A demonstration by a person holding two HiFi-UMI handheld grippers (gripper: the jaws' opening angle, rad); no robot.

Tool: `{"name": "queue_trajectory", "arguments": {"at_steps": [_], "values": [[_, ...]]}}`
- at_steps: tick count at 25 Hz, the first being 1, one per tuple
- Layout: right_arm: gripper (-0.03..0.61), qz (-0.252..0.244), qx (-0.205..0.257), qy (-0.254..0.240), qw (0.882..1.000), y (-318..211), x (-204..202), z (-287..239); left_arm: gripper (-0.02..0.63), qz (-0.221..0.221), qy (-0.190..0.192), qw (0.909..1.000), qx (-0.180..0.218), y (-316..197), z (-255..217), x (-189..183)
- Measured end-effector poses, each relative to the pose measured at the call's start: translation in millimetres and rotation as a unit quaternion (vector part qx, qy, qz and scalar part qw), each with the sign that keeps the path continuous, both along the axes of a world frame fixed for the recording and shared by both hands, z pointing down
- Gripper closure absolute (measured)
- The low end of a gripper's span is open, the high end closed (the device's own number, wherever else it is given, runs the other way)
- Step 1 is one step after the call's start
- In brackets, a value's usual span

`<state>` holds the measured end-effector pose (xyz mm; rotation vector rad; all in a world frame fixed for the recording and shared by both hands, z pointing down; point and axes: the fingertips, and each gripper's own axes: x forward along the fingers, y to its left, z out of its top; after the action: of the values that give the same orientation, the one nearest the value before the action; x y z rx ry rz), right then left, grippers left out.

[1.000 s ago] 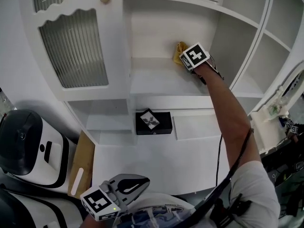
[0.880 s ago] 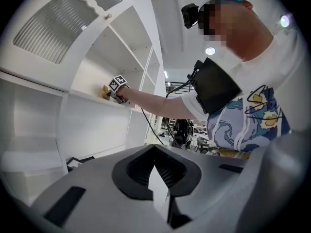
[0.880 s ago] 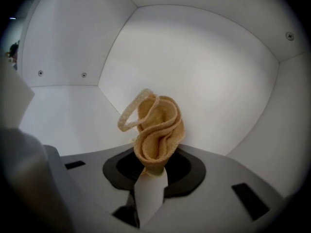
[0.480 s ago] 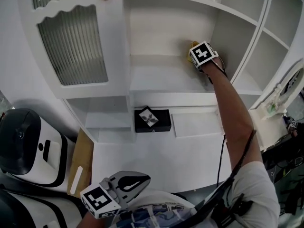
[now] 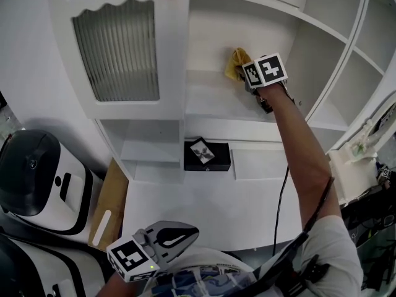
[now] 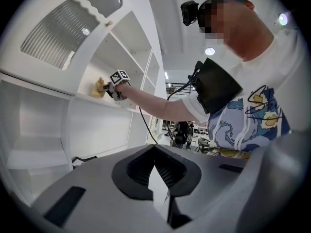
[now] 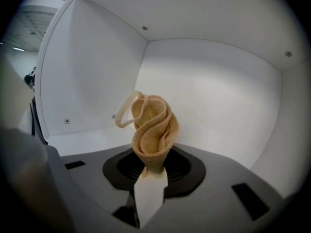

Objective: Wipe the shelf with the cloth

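A bunched yellow cloth (image 5: 237, 64) (image 7: 152, 130) is pinched in my right gripper (image 5: 250, 79) (image 7: 151, 168), which is shut on it inside the open white shelf compartment (image 5: 223, 107). The cloth stands up from the jaws near the compartment's back wall; whether it touches the shelf board cannot be told. From the left gripper view the cloth (image 6: 100, 87) and the right gripper (image 6: 115, 84) show far off on the shelf. My left gripper (image 5: 179, 237) (image 6: 156, 181) hangs low near the person's body, shut with nothing in it.
A cabinet door with ribbed glass (image 5: 117, 48) stands left of the compartment. Below the shelf, a black box (image 5: 207, 155) sits on a lower ledge. A white-and-black appliance (image 5: 37, 178) and a wooden board (image 5: 108, 203) lie at lower left. More shelf bays (image 5: 346, 73) stand right.
The right gripper with the cloth swept right along the shelf, then back left. The head view shifted, so the cabinet sits further right. The left gripper stayed low.
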<state>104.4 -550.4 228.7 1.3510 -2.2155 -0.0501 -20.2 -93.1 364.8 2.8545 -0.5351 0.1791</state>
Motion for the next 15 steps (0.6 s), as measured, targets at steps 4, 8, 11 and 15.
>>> {"name": "queue_trajectory", "arguments": {"at_steps": [4,8,11,15], "values": [[0.466,-0.058,-0.008,0.005,0.998,10,-63,4,0.601,-0.013,-0.001,0.9999,-0.001,5,0,-9],[0.466,-0.092,-0.018,0.019,0.995,13,-107,16,0.601,-0.026,0.0,0.9996,-0.002,9,1,-17],[0.466,-0.102,-0.018,0.049,0.993,11,-121,26,0.601,-0.034,0.002,0.9994,-0.002,12,2,-22],[0.466,-0.083,-0.018,0.068,0.994,6,-101,28,0.601,-0.036,0.004,0.9993,-0.001,12,1,-26]]}}
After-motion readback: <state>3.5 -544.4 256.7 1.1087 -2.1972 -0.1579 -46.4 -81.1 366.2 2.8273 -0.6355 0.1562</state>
